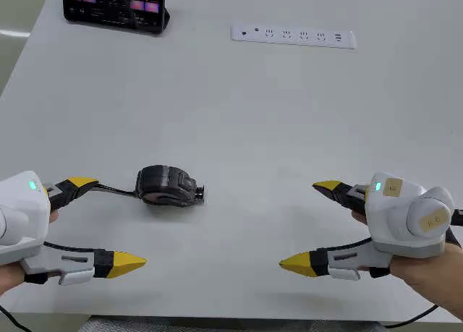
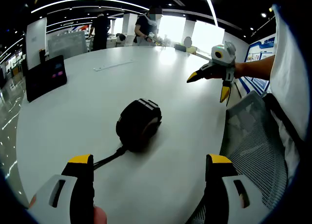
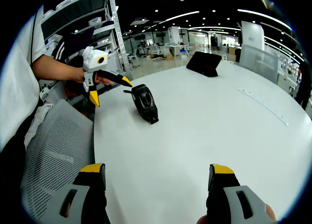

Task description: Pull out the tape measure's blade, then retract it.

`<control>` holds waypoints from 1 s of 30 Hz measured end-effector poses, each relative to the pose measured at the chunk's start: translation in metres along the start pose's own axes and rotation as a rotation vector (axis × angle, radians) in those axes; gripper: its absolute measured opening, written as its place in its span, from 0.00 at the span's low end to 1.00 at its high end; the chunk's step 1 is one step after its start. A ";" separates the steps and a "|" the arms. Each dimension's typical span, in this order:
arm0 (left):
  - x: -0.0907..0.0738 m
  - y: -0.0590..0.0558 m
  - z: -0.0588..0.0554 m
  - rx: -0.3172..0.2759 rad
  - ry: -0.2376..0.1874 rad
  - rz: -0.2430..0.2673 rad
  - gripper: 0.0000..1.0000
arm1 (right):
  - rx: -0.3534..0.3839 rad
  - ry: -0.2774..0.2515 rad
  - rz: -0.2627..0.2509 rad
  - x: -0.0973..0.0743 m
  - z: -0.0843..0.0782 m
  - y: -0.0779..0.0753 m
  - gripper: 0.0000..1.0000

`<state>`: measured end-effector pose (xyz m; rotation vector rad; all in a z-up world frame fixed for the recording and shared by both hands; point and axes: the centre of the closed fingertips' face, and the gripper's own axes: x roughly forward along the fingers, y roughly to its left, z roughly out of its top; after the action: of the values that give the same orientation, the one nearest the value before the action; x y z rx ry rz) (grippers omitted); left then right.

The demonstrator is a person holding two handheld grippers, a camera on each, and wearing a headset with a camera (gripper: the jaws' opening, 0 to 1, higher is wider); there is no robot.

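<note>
I hold two grippers, four yellow-tipped fingers in all. In the head view my left gripper is at 8 o'clock, its two fingers spread wide with nothing between them. My right gripper is at 4 o'clock, its pair spread about as wide and also gripping nothing. Both are held over the near part of the white tabletop, tips pointing inward toward each other.

There is one black, round-cased tape measure resting on the tabletop. It lies between the grippers, much nearer the left one and apart from all four fingers. In my left gripper view it sits at 12 o'clock, ahead of the open fingers. In my right gripper view it sits at 11 o'clock, well off.

One thin black cord leaves the case at 9 o'clock and ends just beside my upper left finger. The blade's mouth faces 3 o'clock. The blade looks wound in, though the tab there is too small to be sure.

Along the far side are one long white power strip at 1 o'clock and one black tablet propped at 11 o'clock.
</note>
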<state>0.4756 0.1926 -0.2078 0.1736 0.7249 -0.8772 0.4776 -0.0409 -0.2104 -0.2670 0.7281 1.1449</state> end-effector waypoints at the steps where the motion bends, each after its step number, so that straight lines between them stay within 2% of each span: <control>1: 0.000 0.000 0.000 0.001 0.001 0.000 0.93 | -0.006 -0.001 0.000 0.000 0.000 0.000 0.85; 21: 0.000 0.002 0.002 0.007 -0.001 0.000 0.92 | -0.013 0.003 -0.007 0.001 0.001 -0.004 0.88; 30: 0.004 0.002 0.000 0.025 0.022 -0.014 0.90 | 0.000 0.026 0.008 0.004 -0.002 -0.004 0.82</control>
<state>0.4789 0.1915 -0.2101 0.2015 0.7368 -0.8992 0.4817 -0.0405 -0.2153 -0.2796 0.7524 1.1513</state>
